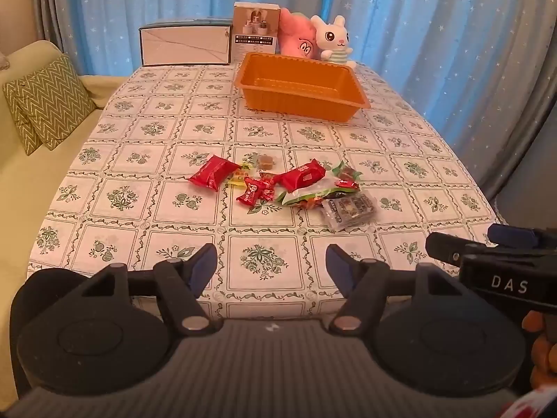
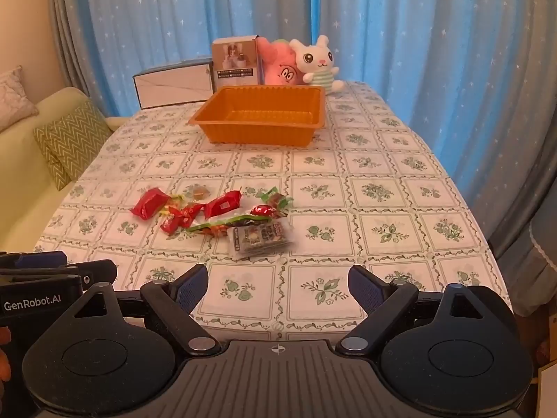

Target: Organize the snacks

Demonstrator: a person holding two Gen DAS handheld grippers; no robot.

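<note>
- the left gripper [image 1: 271, 266] hung over the near edge of the table [image 1: 115, 174], its fingers spread wide with nothing between them, only patterned cloth showing in the gap.
- the right gripper [image 2: 277, 285] hung beside it, also over the near edge, fingers wide apart and holding nothing.
- in the left view the right gripper's black body stuck in from the right edge; in the right view the left gripper's body showed at the left edge.
- the snacks [image 1: 289, 184] lay in a loose pile on the cloth around the middle of the table, well ahead of both grippers and touched by neither.
- a red packet [image 1: 213, 173] sat at the left end of the pile, a second red packet [image 1: 303, 175] near the middle, and small red candies [image 1: 256, 191] between them.
- a green-edged packet [image 1: 310, 196] lay just right of the candies, and a clear packet [image 1: 350, 210] with dark print was the nearest piece to the grippers.
- the orange tray [image 1: 299, 102] stood farther back on the table, apart from the pile, with nothing seen inside it.
- behind the tray stood a white box [image 1: 186, 46], a smaller carton [image 1: 256, 31], a pink plush toy [image 1: 297, 40] and a white rabbit toy [image 1: 334, 41].
- blue star-print curtains [image 1: 435, 35] hung behind, and a sofa with a green zigzag cushion [image 1: 48, 101] stood left of the table.
</note>
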